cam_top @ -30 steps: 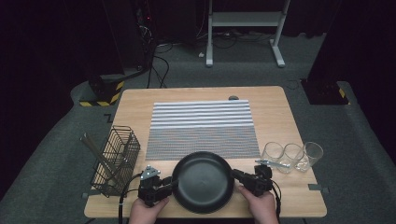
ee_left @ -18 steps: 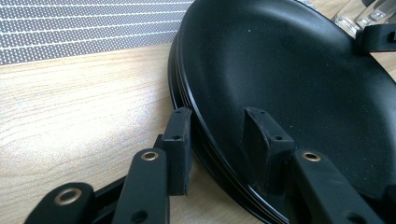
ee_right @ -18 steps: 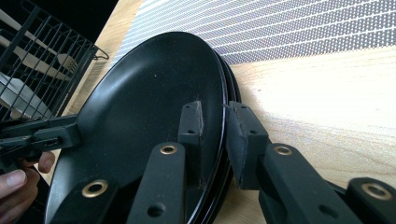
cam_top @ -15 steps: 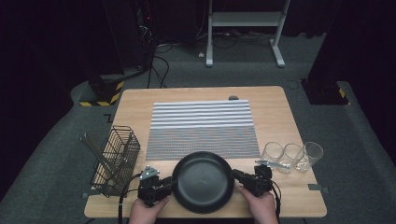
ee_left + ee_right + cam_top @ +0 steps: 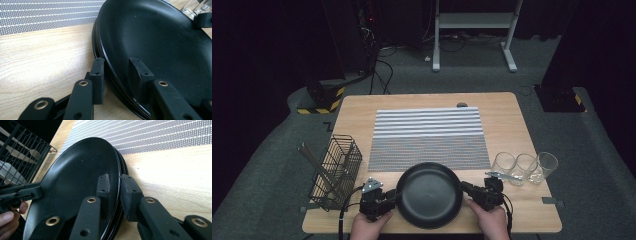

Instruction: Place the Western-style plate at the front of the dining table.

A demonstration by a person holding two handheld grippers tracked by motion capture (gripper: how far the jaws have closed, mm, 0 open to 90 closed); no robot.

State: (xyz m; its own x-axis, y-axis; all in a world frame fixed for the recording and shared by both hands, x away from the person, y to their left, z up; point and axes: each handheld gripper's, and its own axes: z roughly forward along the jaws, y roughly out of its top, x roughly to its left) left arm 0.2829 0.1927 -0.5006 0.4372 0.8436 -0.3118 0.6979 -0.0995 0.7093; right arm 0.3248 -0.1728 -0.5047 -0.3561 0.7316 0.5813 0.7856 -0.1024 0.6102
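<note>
Tongs grip the stack of black plates (image 5: 429, 194) from both sides. The left tongs (image 5: 393, 199) straddle the stack's left rim, one jaw over the top plate's inner slope and one against the outer edge; the jaws have just been closing, and in the left gripper view (image 5: 116, 75) a little gap shows on either side of the rim, so whether the pads press yet I cannot tell. The right tongs (image 5: 463, 188) sit on the opposite rim, and in the right gripper view (image 5: 115, 188) the two pads stand close on either side of the rim, narrowed to a pinch; these jaws too have just been closing.

The stack is round, so it has no long axis; its hollow side faces up. It sits near the desk's (image 5: 354, 112) front edge, in the middle, just in front of the striped mat (image 5: 428, 137).

A wire basket (image 5: 335, 172) holding cutlery stands to the left of the stack, and three glasses (image 5: 525, 166) stand in a row to the right, near the right tongs. A hand (image 5: 371, 227) holds each tool from below.
</note>
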